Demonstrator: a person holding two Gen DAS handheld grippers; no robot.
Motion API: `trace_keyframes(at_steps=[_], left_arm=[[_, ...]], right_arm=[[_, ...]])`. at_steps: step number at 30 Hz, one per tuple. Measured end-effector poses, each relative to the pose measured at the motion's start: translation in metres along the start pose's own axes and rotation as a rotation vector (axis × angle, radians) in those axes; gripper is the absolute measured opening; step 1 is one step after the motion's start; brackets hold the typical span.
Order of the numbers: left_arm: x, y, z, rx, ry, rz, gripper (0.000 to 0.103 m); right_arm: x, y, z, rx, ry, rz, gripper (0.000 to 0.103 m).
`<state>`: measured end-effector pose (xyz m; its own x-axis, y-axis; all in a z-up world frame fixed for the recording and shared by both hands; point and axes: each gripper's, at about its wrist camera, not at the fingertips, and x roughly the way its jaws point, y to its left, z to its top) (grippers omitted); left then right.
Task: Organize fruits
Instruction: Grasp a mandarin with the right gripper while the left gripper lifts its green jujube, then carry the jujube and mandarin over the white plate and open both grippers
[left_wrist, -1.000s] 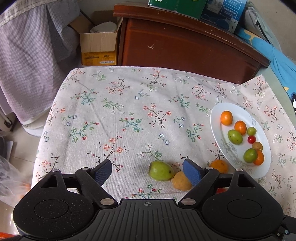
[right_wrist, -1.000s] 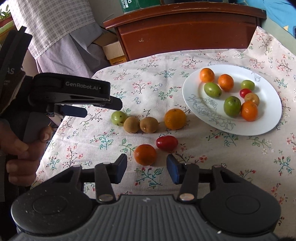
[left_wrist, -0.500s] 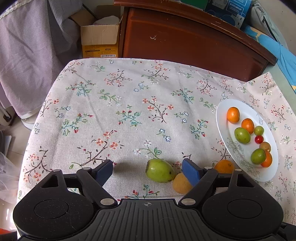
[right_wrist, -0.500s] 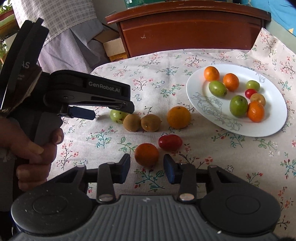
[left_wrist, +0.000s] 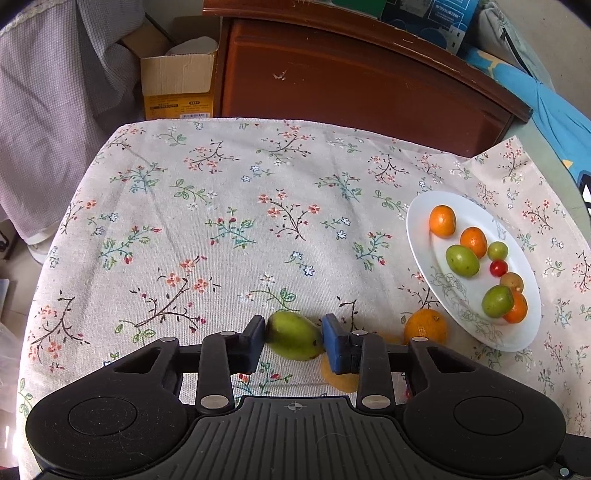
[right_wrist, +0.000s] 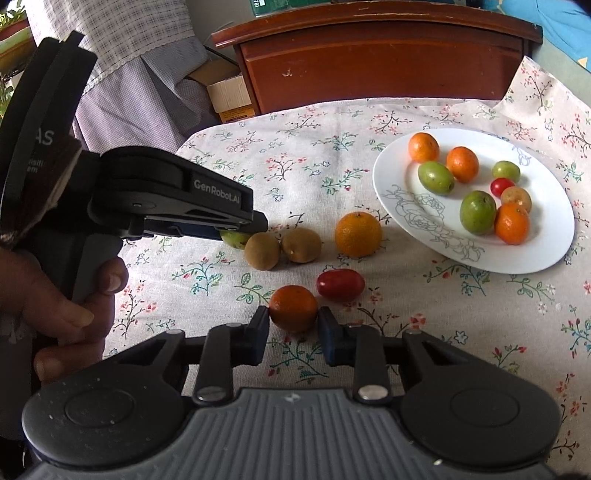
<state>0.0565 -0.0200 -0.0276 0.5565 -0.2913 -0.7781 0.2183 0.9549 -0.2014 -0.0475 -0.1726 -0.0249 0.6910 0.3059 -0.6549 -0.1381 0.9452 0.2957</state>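
The left claw (left_wrist: 293, 341) was seen closed narrowly on a green fruit (left_wrist: 293, 339), both blue pads touching its sides, while the fruit rested on the flowered cloth of the desk (left_wrist: 221, 229) near its front edge. The right claw (right_wrist: 293, 326) was likewise drawn in around a small orange (right_wrist: 293, 307), the pads at or just against its flanks; whether real pressure was applied could not be told. Both fruits were judged to be light, rounded and fairly firm, though smooth-skinned and apt to roll or squirt out if pinched off-centre, so the hold was best taken across the widest part with modest force to avoid bruising. A red tomato (right_wrist: 340, 283) lay just beside the small orange and was judged the softest and most easily crushed of the loose pieces. Two brown kiwis (right_wrist: 282, 249) lay touching one another, with a larger orange (right_wrist: 357, 234) between them and the plate. The white plate (right_wrist: 424, 225), set toward the right edge of the desk, was seen to hold eight pieces: three oranges, three green fruits, a small red tomato and a brownish fruit, spread loosely with bare space left on the side nearest the loose fruit. That space was judged enough for both gripped fruits, provided they were set down gently so that nothing was knocked over the shallow rim.
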Motion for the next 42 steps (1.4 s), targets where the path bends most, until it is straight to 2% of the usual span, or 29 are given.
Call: trace_keyframes(at_steps=[16,24,33,42], left_arm=[[-0.023,-0.001,0.008,0.022,-0.074,0.029,0.031],[-0.038,-0.012,0.017,0.046,-0.143,0.011,0.031],[-0.051,-0.037,0.024,0.105,-0.199,-0.052,0.031],[-0.053,-0.077,0.035,0.182,-0.208,-0.201,0.031]], right_arm=[[-0.01,-0.003,0.007,0.038,-0.034,0.02,0.028],[-0.032,-0.022,0.028,0.098,-0.127,0.003,0.028],[-0.057,-0.052,0.052,0.173,-0.223,-0.055,0.028],[-0.084,-0.093,0.081,0.225,-0.318,-0.137,0.028]])
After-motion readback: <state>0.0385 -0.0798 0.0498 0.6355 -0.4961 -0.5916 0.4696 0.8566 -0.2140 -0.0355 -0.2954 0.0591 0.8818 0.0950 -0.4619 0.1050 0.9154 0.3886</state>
